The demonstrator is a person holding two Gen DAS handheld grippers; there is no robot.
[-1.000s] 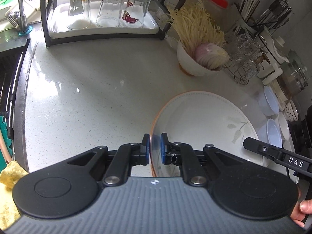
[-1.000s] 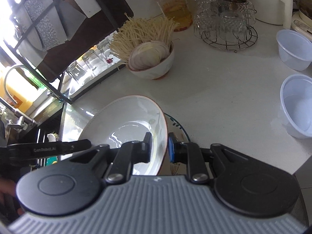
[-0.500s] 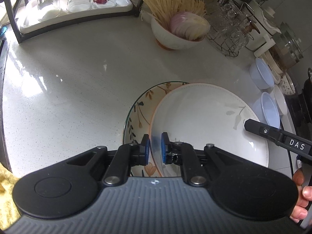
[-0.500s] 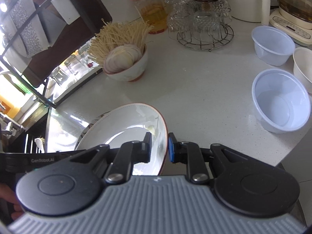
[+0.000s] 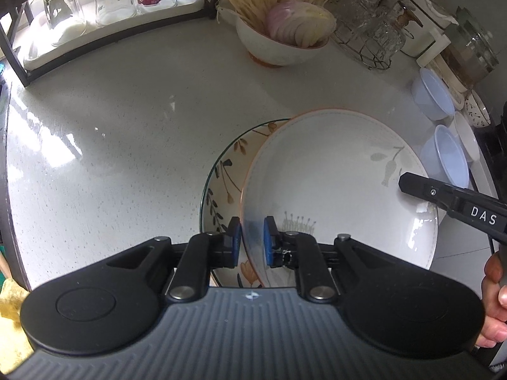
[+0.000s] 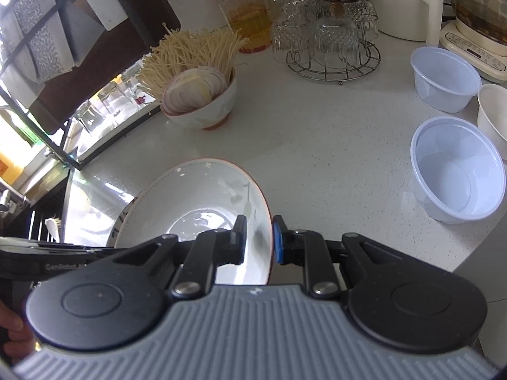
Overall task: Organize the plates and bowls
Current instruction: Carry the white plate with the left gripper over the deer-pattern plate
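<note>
A white plate with an orange rim (image 5: 332, 174) lies over a floral plate (image 5: 221, 171), shifted to its right. My left gripper (image 5: 252, 242) straddles the white plate's near-left rim. Its jaws are opening: the rim lies by the left pad, with a gap to the right pad. My right gripper (image 6: 259, 239) is shut on the opposite rim of the white plate (image 6: 196, 196). One of its black fingers (image 5: 443, 196) shows over that rim in the left wrist view. Only a dark edge of the floral plate (image 6: 126, 212) shows in the right wrist view.
A bowl of enoki and sliced onion (image 5: 285, 41) stands behind the plates. Upturned glasses sit on a white tray (image 5: 104, 3) at the back left. A wire rack of glasses (image 6: 329, 41) and two clear plastic bowls (image 6: 456, 171) (image 6: 443, 76) stand to the right.
The white plate came over the floral plate and sank toward it. The left gripper's jaws widened slightly. The right gripper's hold on the rim looks the same.
</note>
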